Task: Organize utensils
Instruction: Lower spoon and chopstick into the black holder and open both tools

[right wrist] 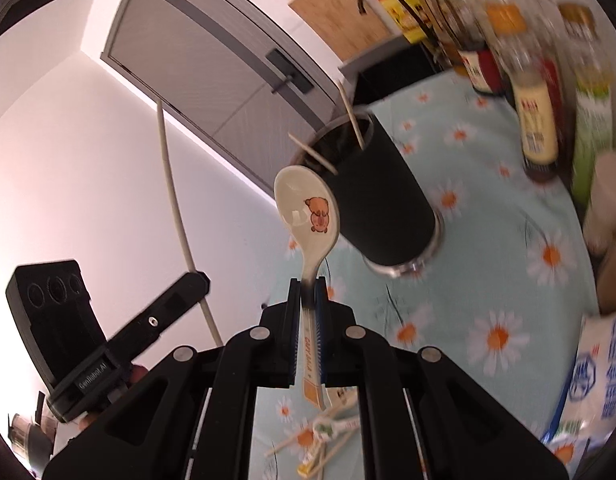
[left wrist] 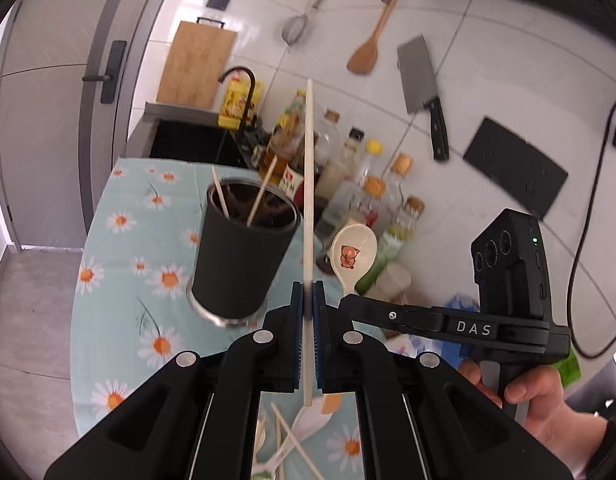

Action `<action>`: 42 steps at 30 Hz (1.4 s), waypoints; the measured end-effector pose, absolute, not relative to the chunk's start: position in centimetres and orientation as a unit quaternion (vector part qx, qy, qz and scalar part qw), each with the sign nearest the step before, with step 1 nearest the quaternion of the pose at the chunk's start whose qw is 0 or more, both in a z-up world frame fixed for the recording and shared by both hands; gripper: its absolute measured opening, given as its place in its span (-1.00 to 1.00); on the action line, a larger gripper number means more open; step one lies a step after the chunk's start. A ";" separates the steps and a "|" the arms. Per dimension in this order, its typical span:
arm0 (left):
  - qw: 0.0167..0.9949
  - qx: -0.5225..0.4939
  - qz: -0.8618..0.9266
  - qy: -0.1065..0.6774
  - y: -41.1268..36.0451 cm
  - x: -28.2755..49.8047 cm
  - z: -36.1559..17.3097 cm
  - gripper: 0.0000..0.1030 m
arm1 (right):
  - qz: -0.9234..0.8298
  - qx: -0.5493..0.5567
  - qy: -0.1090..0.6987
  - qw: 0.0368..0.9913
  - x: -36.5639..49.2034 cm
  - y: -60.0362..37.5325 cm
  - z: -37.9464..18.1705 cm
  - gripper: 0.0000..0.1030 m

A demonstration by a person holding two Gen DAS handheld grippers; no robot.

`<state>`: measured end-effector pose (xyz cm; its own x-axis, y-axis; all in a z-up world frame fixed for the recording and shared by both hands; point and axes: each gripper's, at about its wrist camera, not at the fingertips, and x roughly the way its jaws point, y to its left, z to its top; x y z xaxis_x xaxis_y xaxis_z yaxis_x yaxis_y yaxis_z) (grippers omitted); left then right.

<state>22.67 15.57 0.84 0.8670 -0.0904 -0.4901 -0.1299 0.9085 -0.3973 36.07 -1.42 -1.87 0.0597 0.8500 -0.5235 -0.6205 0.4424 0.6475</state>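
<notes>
Utensils are being gathered into the dark holder cup point(left wrist: 244, 248), which is standing on the daisy-print tablecloth point(left wrist: 120, 280) at the centre of the left wrist view and just above and right of centre in the right wrist view. Two thin sticks are already leaning inside it, and a loose heap of chopsticks and spoons point(right wrist: 324, 436) is lying on the cloth at the bottom of both frames. The pale chopstick point(left wrist: 309, 184) is looking light, stiff and smooth, so it is likely to pivot or slip if pinched at one spot only; the left gripper point(left wrist: 308, 300) is clamping it low on its length, jaws fully closed on it, with most of the stick pointing up toward the top of the frame. The ceramic spoon point(right wrist: 308, 208) with the bear print is looking heavier, glossy and breakable, best taken by the handle, and that is where the right gripper point(right wrist: 308, 292) is pinching it, jaws nearly shut, bowl tilting up in front of the cup's rim. Both pieces are hanging clear of the cloth and beside the cup rather than in it. A hand point(left wrist: 536, 392) is gripping the right tool's handle at the lower right of the left view.
</notes>
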 end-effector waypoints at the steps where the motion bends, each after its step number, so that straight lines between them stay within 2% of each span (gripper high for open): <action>1: 0.944 -0.218 0.013 0.246 15.8 23.0 1.2 -0.93 | 0.515 0.126 0.448 0.720 36.4 -1.1 -1.3 -0.84; 8: 0.950 -0.251 0.011 0.183 17.9 25.1 2.7 -0.93 | 0.516 0.124 0.388 0.754 38.6 1.2 2.7 -0.84; 19: 0.957 -0.260 0.020 0.126 20.9 28.9 4.7 -0.93 | 0.507 0.153 0.315 0.787 42.8 2.8 7.8 -0.84; 29: 0.958 -0.260 0.035 0.113 23.0 32.1 3.8 -0.93 | 0.486 0.169 0.300 0.803 46.5 4.8 7.4 -0.83; 42: 0.956 -0.248 0.049 0.151 22.9 34.4 -1.2 -0.93 | 0.471 0.118 0.334 0.808 47.1 7.4 2.5 -0.83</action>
